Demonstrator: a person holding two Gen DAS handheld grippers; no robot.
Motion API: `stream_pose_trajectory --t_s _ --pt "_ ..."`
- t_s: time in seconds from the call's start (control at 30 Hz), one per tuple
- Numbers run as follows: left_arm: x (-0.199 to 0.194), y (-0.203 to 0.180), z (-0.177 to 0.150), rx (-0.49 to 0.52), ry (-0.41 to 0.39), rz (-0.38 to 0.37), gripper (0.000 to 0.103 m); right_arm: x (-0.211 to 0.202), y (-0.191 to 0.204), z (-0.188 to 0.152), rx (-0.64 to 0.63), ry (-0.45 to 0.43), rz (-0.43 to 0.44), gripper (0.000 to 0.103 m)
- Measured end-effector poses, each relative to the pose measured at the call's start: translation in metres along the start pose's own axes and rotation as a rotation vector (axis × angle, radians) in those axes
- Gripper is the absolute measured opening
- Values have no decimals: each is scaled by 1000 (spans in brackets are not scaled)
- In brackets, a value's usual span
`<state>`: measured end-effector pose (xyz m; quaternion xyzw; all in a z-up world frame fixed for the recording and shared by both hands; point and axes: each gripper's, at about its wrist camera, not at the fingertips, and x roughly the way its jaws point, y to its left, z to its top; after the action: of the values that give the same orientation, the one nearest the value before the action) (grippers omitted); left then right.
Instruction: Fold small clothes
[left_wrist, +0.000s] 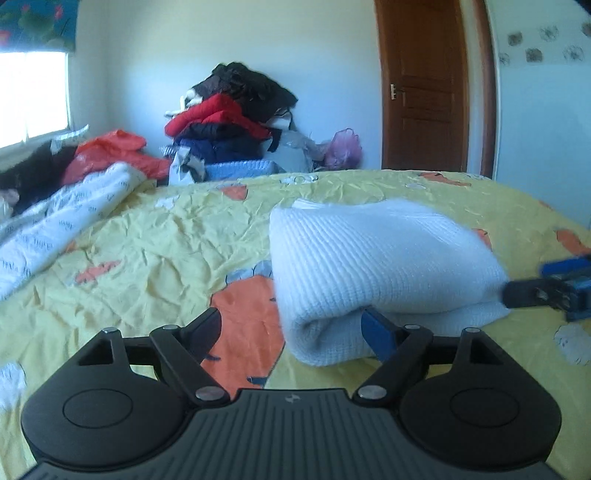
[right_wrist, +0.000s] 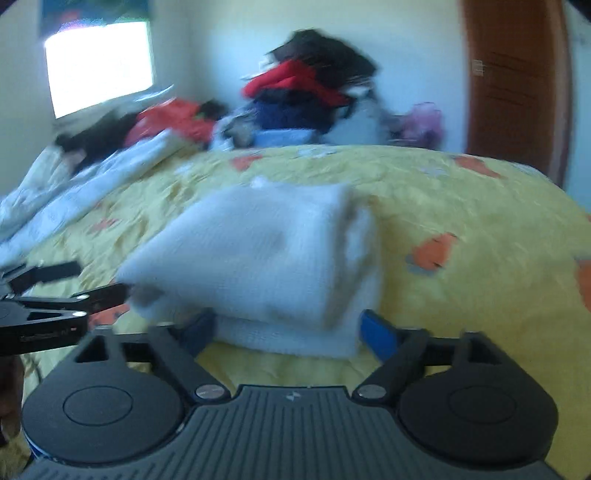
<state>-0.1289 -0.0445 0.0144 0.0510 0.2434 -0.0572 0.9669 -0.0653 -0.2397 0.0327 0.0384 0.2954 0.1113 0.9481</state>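
Observation:
A folded white knit garment (left_wrist: 380, 269) lies on the yellow bedsheet (left_wrist: 155, 251). My left gripper (left_wrist: 291, 328) is open at its near left corner; the right finger (left_wrist: 376, 332) touches the garment's folded edge, the left finger (left_wrist: 207, 328) is over bare sheet. The right gripper (left_wrist: 546, 288) shows at the garment's right side in the left wrist view. In the blurred right wrist view my right gripper (right_wrist: 288, 328) is open, its fingers straddling the near edge of the garment (right_wrist: 266, 251). The left gripper (right_wrist: 74, 288) shows at the garment's left corner, open.
A white printed quilt (left_wrist: 62, 221) lies bunched at the bed's left. A pile of red, black and blue clothes (left_wrist: 229, 114) stands against the far wall. An orange garment (left_wrist: 110, 151) lies by the window. A brown door (left_wrist: 424, 85) is at the right.

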Motion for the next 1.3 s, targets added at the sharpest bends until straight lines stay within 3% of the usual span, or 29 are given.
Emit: stream_pose_trajectory --t_s 0.13,0.27,0.37,0.5,0.6,0.83,1.17,1.3 --pt "14 -5 -9 -54 92 -41 83 15 4 -22 24 85 -141 100" --pt "25 -9 -30 -66 195 -5 83 36 17 -47 4 198 -198 103" --pt "19 -8 -37 -63 195 8 87 35 30 -55 -40 148 -236 103" --pt "23 -5 -38 -60 234 46 100 41 31 -49 12 177 -266 103" --pt "31 -3 -32 -52 259 78 103 43 27 -44 58 208 -278 103" --pt "43 2 -33 -71 217 61 103 48 24 -55 59 105 -276 103" --pt "44 -9 -33 -11 189 92 103 48 24 -58 63 72 -290 102" --pt "46 3 -34 -72 206 48 103 48 24 -59 63 67 -291 102"
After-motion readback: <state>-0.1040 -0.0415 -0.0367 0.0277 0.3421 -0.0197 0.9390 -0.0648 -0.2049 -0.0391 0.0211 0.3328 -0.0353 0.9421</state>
